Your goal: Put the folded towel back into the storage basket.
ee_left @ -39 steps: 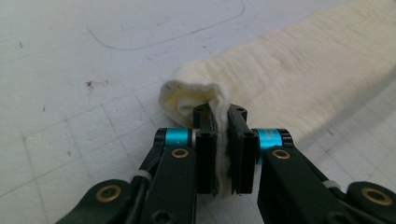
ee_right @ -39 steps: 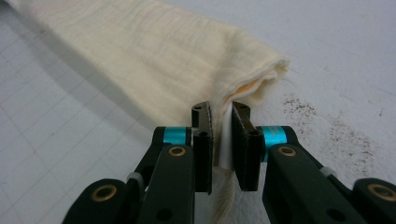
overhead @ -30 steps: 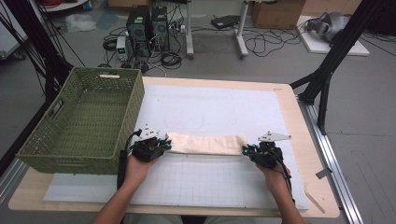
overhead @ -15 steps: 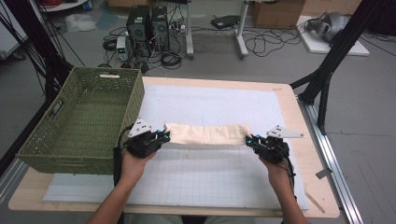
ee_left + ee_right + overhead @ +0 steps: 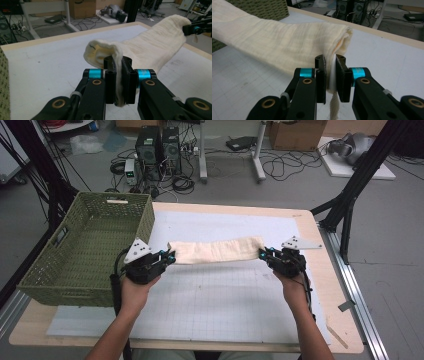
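The left gripper [image 5: 169, 256] and right gripper [image 5: 263, 253] each clamp an end of the cream cloth [image 5: 216, 250], apparently lifted off the table [image 5: 220, 220].

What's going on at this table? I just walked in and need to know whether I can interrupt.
A person holds a gripper in each hand and has a cream cloth stretched between them over the white mat. The left gripper is shut on one end of the cloth, and the right gripper is shut on the other end. The cloth hangs in a long folded band. A green woven basket sits at the table's left, beside the left gripper.
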{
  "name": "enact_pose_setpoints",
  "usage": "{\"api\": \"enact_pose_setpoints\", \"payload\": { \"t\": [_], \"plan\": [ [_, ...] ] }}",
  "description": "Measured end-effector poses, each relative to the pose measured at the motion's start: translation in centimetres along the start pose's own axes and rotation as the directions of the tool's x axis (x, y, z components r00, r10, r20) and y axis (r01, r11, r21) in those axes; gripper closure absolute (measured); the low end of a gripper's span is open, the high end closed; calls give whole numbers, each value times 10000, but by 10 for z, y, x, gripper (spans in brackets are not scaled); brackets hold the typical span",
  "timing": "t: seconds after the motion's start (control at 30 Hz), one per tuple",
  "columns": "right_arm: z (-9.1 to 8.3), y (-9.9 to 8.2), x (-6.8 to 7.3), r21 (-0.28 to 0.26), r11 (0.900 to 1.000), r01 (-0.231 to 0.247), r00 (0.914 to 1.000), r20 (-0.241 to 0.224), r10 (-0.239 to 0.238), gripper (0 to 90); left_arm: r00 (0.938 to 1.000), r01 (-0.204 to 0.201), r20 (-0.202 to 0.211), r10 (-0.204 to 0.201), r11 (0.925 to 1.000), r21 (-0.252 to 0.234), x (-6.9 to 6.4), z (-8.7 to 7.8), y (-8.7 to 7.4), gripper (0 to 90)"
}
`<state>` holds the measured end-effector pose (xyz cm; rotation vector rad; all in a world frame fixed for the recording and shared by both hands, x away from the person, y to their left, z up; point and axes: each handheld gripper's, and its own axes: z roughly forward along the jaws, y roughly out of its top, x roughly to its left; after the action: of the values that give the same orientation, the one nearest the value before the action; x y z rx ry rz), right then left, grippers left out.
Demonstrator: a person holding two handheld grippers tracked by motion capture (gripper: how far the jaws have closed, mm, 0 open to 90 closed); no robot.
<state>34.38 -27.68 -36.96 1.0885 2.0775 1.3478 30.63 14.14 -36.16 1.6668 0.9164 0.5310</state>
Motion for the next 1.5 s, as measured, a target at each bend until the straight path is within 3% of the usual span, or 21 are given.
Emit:
{"api": "enact_pose_setpoints", "payload": {
  "t": [0.33, 0.47, 0.77, 1.13, 1.5],
  "plan": [
    [20, 25, 4, -82, 9996, 275, 9994, -228, -277, 810, 9992, 30, -399, -40, 9996, -263, 7, -19, 11, 830],
    [26, 35, 7, -140, 9993, 355, 9989, -300, -359, 811, 9990, 214, -391, -231, 9988, -437, 6, -26, 13, 830],
    [37, 59, 13, -357, 9975, 612, 9967, -505, -629, 811, 9956, 145, -913, -210, 9974, -712, 9, -45, 20, 830],
    [72, 91, 36, -519, 9940, 964, 9901, -975, -1011, 811, 9831, 295, -1768, -485, 9937, -1083, 25, -76, 21, 830],
    [104, 109, 60, -502, 9905, 1278, 9807, -1424, -1337, 810, 9689, 378, -2384, -658, 9920, -1204, 39, -102, 17, 829]
  ]
}}
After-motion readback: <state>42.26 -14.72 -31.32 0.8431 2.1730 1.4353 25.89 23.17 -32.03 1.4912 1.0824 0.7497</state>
